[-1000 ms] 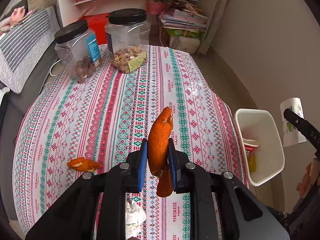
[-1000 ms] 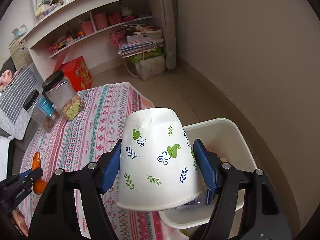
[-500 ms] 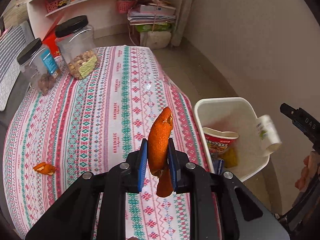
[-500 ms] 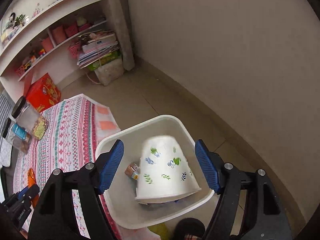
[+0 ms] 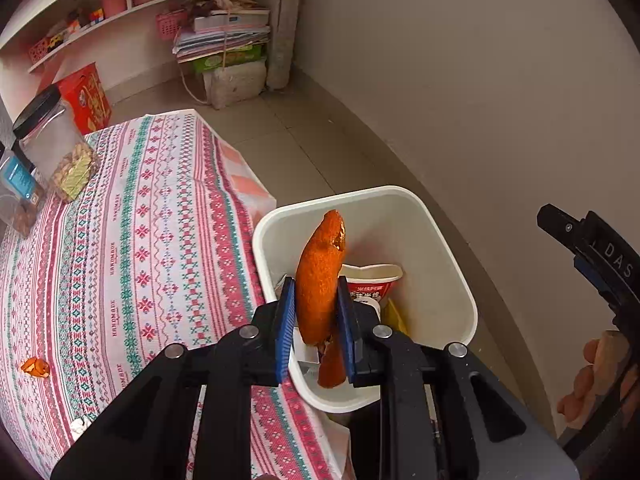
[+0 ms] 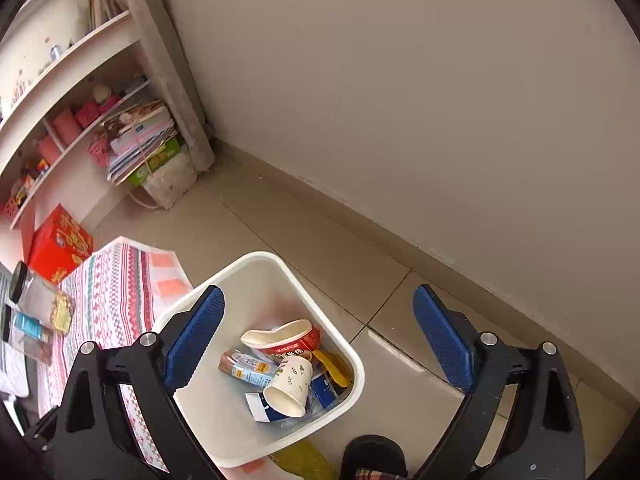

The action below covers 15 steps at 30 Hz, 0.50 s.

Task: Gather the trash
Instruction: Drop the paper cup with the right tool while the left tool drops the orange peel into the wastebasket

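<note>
My left gripper point(image 5: 316, 316) is shut on a long strip of orange peel point(image 5: 320, 276), holding it upright over the white trash bin point(image 5: 452, 248) beside the table. My right gripper point(image 6: 316, 344) hangs above the same white trash bin point(image 6: 224, 280); its jaws are opening wide with nothing between them. The white paper cup with green leaves point(image 6: 290, 384) lies on its side inside the bin, among a red noodle cup point(image 6: 284, 340), a small carton point(image 6: 246, 370) and wrappers. Another bit of orange peel point(image 5: 35, 367) lies on the tablecloth at the left. The right gripper point(image 5: 592, 264) shows at the left wrist view's right edge.
The patterned tablecloth point(image 5: 132, 248) covers the table left of the bin. Two black-lidded snack jars point(image 5: 56, 148) stand at its far left. A crumpled white scrap point(image 5: 80, 426) lies near the table's front edge. Shelves, stacked papers point(image 5: 224, 36) and a red box point(image 5: 86, 96) stand behind; a wall runs right.
The right gripper let go of the leaf-printed paper cup, which dropped into the bin, and its jaws spread wider. The left gripper carried the peel rightward from over the table to above the bin.
</note>
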Available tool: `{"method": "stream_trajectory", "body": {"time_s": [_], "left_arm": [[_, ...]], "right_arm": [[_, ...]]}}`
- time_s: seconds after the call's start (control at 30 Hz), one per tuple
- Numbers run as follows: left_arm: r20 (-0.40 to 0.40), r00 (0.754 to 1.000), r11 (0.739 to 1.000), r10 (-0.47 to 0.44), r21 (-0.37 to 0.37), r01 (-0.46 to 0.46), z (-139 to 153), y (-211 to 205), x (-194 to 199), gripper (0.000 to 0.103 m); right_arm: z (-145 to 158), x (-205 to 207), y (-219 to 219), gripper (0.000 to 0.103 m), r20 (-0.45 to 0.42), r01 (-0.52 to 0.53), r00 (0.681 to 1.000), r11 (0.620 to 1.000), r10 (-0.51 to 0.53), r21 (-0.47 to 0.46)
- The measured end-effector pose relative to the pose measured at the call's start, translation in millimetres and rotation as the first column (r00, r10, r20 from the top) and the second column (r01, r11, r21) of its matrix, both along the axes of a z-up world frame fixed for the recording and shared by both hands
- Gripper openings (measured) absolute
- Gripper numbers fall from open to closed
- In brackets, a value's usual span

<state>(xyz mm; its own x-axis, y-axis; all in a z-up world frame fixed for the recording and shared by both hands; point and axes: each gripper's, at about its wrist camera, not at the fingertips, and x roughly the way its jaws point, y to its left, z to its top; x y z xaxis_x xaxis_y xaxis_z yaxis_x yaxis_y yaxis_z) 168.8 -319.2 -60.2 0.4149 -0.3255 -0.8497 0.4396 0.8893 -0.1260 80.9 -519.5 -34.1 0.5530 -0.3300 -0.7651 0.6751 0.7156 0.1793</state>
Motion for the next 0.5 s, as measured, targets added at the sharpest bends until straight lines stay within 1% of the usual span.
{"method": "stream_trajectory", "body": {"time_s": [0.07, 0.13, 0.2, 0.27, 0.37, 0.5], "left_arm": [[0.006, 1.0, 1.0, -0.013, 0.004, 0.013, 0.6, -9.4, -0.6, 0.022], [0.017, 1.0, 1.0, -0.015, 0.008, 0.015, 1.4, -14.9, -2.9, 0.025], [0.02, 1.0, 1.0, -0.017, 0.008, 0.016, 1.2, -17.4, -4.1, 0.032], [0.022, 1.0, 1.0, -0.016, 0.012, 0.016, 1.1, -16.1, -5.3, 0.033], [0.036, 0.999, 1.0, -0.002, 0.02, 0.001, 1.7, -9.6, -5.5, 0.041], [0.045, 0.999, 0.999, 0.031, 0.03, -0.032, 2.0, 3.9, -3.7, 0.042]], "right_arm": [[3.1, -3.0, -3.8, 0.092, 0.012, 0.015, 1.0, 1.0, -0.015, -0.004], [6.1, -5.2, -5.4, 0.092, 0.022, 0.024, 0.999, 1.0, -0.024, -0.013], [8.5, -6.7, -4.9, 0.092, 0.031, 0.029, 0.999, 0.999, -0.028, -0.018], [9.6, -6.6, -3.6, 0.092, 0.037, 0.023, 0.999, 1.0, -0.023, -0.021], [10.0, -4.9, 0.4, 0.092, 0.037, 0.008, 0.999, 1.0, -0.007, -0.024], [10.6, -1.4, 7.5, 0.092, 0.032, -0.013, 0.999, 1.0, 0.014, -0.028]]}}
